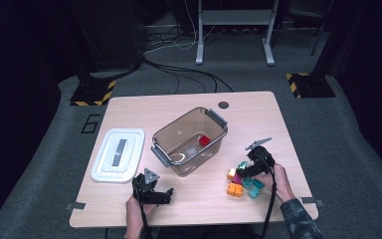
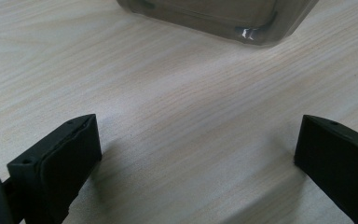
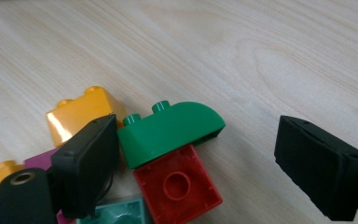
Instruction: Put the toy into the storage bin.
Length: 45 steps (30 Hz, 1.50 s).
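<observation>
A clear brownish bin point(image 1: 165, 130) stands mid-table with one red brick point(image 1: 204, 140) inside. To its right lies a pile of bricks point(image 1: 243, 186), orange and teal among them. My right gripper point(image 1: 239, 172) hangs low over this pile, open. Between its jaws point(image 3: 198, 140) sits a green curved brick point(image 3: 172, 130), which leans on a red brick point(image 3: 179, 186); the left jaw is close to the green brick's end and the right jaw stands well apart. A yellow brick point(image 3: 79, 114) lies behind. My left gripper point(image 1: 166, 195) rests near the front edge, open point(image 2: 198, 154) over bare wood.
A white lid point(image 1: 118, 154) lies left of the bin. The bin's near corner point(image 2: 223, 18) stands just ahead of the left gripper. Magenta point(image 3: 39, 161) and teal point(image 3: 116, 212) bricks crowd under the right gripper's left jaw. Table edge lies close behind both hands.
</observation>
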{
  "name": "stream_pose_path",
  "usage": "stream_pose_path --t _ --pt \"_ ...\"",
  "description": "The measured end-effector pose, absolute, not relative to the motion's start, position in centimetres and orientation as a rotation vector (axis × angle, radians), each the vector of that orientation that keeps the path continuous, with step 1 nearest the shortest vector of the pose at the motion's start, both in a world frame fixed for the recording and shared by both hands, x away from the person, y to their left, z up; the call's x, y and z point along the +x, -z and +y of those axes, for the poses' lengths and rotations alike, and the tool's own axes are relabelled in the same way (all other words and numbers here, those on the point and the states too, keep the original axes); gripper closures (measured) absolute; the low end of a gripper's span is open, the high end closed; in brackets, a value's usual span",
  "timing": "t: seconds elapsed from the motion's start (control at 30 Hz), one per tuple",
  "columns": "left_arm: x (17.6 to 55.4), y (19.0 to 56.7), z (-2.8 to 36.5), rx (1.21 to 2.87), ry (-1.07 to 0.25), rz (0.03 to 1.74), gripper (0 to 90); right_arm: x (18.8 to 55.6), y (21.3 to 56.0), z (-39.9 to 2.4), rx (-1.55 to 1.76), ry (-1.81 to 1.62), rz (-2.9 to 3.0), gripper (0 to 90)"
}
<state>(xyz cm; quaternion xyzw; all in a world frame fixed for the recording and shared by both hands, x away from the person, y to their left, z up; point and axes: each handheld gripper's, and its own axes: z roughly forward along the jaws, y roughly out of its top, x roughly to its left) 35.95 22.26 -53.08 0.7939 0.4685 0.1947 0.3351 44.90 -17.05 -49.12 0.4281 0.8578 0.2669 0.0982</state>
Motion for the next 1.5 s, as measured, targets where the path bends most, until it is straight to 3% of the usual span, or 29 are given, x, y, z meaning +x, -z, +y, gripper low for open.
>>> stream_pose_path --t 0.23,0.6,0.9,1.5 --pt "35.9 53.1 22.3 2.072 -0.508 1.222 0.2 46.0 49.7 -17.1 1.292 -0.789 2.51 15.7" --pt "35.9 53.1 22.3 2.072 -0.509 1.222 0.2 46.6 49.9 -17.2 1.327 -0.761 2.504 26.7" --pt "36.0 53.1 22.3 2.07 -0.511 1.219 0.2 46.7 50.0 -17.6 1.352 -0.76 2.477 41.1" --pt "35.9 53.1 22.3 2.071 -0.509 1.221 0.1 48.0 48.4 -18.6 1.355 -0.812 2.424 42.6"
